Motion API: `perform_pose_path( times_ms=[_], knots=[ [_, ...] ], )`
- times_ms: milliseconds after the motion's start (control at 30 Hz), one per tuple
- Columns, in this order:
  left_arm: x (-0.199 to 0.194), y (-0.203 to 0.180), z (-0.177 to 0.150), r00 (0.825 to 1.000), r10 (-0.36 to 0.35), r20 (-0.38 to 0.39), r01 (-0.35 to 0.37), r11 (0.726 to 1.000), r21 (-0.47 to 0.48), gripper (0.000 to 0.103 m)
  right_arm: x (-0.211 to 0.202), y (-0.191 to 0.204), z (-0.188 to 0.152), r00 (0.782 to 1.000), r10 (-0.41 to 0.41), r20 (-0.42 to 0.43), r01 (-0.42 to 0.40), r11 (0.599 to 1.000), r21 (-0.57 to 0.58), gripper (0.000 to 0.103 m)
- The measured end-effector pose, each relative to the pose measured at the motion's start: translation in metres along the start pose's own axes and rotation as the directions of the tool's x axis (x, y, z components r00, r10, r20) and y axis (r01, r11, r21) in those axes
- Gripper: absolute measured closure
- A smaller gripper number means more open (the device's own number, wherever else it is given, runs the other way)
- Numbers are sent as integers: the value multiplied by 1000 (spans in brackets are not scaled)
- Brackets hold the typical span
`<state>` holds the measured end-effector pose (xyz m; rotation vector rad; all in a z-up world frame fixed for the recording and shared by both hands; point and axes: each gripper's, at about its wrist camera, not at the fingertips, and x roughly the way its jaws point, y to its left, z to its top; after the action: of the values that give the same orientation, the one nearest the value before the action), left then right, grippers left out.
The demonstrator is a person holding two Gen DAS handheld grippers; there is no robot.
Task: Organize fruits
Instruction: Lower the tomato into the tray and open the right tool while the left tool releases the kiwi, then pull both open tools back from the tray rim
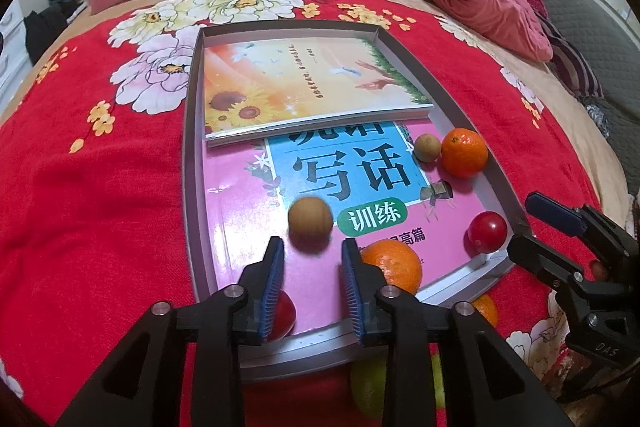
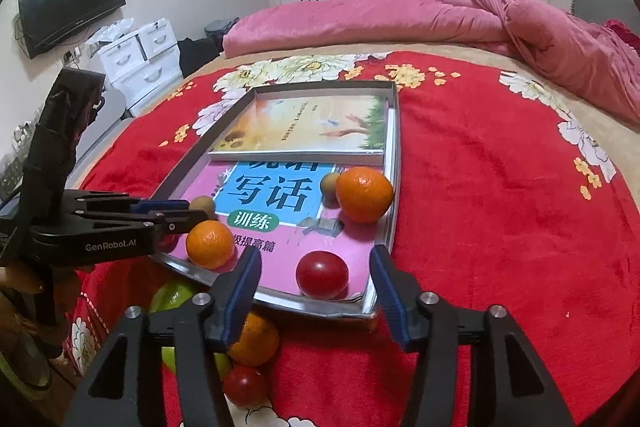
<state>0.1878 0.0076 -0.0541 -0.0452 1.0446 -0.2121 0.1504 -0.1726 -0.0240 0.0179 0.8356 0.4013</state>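
The left gripper hangs released just behind a brown longan on the pink book inside the shallow tray, likely collecting fruit there; the right gripper, jaws spread and empty, frames a red tomato in the tray's near corner

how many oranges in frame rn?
3. One round orange at the grey tray's far right wall, one at its near-left corner, one outside on the red floral bedspread. The grippers may hide others.
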Motion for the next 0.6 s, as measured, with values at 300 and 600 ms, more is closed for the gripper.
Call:
perform_pose_path(
  times_ms=[300, 600],
  knots=[
    [-4, 5, 0, 1000, -4, 2, 4, 1000, -20, 57, -2, 1, -1, 1000, -7, 4, 7, 1000, -6, 43],
    [-14, 8, 2, 999, -32, 18, 33, 998, -59, 43, -6, 1, 0, 1000, -21, 23, 21, 1000, -13, 36]
  ],
)
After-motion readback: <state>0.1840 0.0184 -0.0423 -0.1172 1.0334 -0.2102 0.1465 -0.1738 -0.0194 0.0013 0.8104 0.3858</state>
